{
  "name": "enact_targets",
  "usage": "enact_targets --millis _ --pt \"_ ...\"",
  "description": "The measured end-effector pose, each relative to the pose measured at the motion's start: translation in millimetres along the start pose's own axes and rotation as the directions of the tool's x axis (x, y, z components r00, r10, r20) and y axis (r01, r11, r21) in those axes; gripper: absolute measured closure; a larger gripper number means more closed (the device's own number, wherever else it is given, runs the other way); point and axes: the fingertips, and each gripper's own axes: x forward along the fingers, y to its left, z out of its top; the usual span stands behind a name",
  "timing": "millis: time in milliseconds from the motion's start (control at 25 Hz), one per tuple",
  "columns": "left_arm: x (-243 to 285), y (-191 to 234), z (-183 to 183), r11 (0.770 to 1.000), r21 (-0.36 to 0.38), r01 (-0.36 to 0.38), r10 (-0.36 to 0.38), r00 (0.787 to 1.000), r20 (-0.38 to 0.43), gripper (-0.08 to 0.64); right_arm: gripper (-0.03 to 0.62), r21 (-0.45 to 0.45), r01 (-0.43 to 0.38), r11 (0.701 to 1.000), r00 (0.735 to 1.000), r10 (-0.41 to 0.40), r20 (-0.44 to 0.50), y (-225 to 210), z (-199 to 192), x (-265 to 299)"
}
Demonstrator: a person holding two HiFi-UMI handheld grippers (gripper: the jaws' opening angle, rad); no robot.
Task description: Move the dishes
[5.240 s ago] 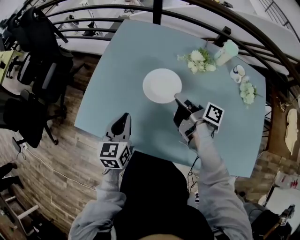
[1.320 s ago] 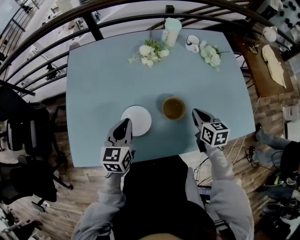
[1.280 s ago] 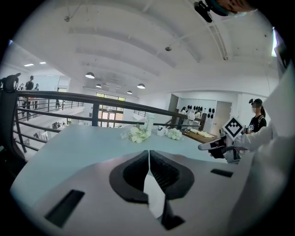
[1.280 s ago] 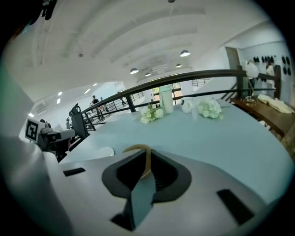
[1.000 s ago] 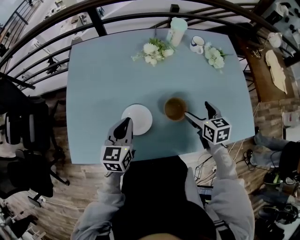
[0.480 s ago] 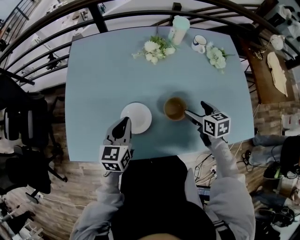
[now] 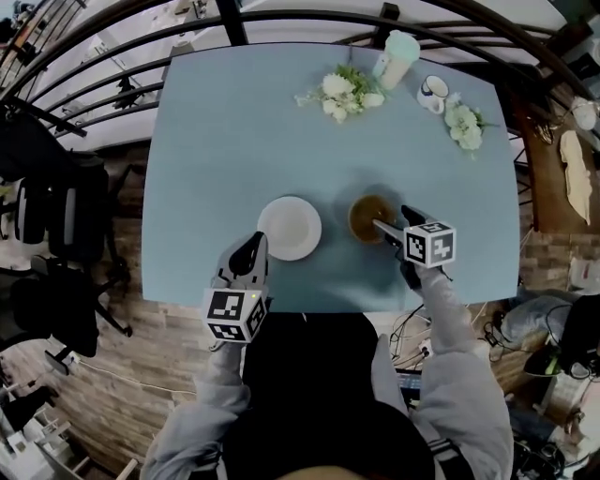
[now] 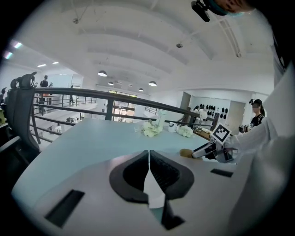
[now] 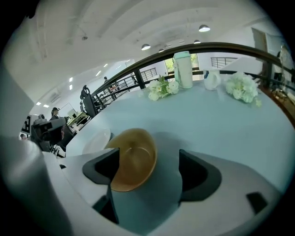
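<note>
A brown bowl (image 7: pixel 370 216) stands on the pale blue table (image 7: pixel 234 131), with a white plate (image 7: pixel 289 228) to its left. My right gripper (image 7: pixel 392 228) comes down on the bowl's right side. In the right gripper view, one jaw of the right gripper (image 9: pixel 149 155) is over the bowl (image 9: pixel 131 159) and the other is outside its rim, apart from it. These jaws have just been closing with the rim between them. My left gripper (image 7: pixel 252 246) hovers at the plate's near left edge. In its own view the left gripper (image 8: pixel 149 156) is shut, with nothing seen held.
At the table's far side stand white flowers (image 7: pixel 339 89), a pale green tumbler (image 7: pixel 398 56), a white mug (image 7: pixel 433 92) and a second bunch of flowers (image 7: pixel 464 122). A dark railing (image 7: pixel 281 19) curves behind the table. Office chairs (image 7: pixel 47 216) stand to its left.
The right gripper has dropped onto the bowl's right rim and its jaws have narrowed. The left gripper stays by the plate. The head view has shifted a little.
</note>
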Motion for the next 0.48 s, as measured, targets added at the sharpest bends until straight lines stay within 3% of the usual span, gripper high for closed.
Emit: enact_targets --millis 160,240,320,400,480 --pt "-2.6 5.4 -0.8 1.000 -0.007 -0.028 0.028 1.000 0.002 0.538 0.179 0.002 -0.016 1.000 1.000 0.016 -0.021 3.3 3.4 8.9" --pt "-4.6 7.0 -1.5 0.999 -0.012 -0.038 0.038 0.999 0.002 0.538 0.222 0.008 -0.008 1.000 0.999 0.008 -0.043 2.0 1.8 11.1" --pt "-6.5 7.7 -2.8 0.999 -0.015 -0.044 0.044 0.999 0.002 0.538 0.372 0.035 0.008 0.999 0.998 -0.006 -0.057 -0.9 -0.6 11.0" --pt "-7.8 8.0 -3.6 0.999 -0.018 -0.047 0.047 0.999 0.002 0.538 0.560 0.086 0.017 0.996 0.998 -0.012 -0.063 -3.3 -3.0 10.1" --pt "-8.7 8.1 -4.2 0.999 -0.021 -0.049 0.049 0.999 0.002 0.538 0.568 0.128 0.006 0.992 0.998 0.003 -0.067 -2.9 -5.4 10.0"
